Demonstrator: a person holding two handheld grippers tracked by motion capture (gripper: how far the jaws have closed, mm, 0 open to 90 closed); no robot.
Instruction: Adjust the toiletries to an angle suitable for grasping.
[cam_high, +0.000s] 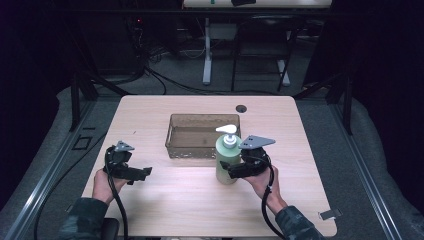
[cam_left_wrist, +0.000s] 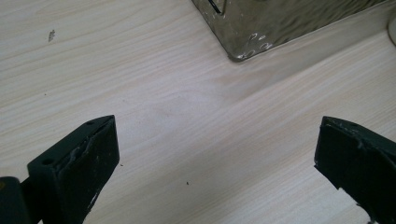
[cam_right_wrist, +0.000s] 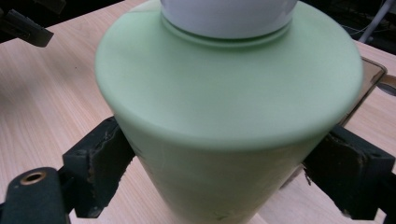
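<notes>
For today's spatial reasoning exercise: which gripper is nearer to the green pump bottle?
Right. The right gripper has a jaw on each side of the green pump bottle. The left gripper is open over bare table, well off to the bottle's left.

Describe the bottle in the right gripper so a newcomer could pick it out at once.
On the pale wooden table, just in front of the clear brown bin, stands a pump bottle between the right gripper's jaws. It is the only pale green, upright thing there, topped with a white pump.
</notes>
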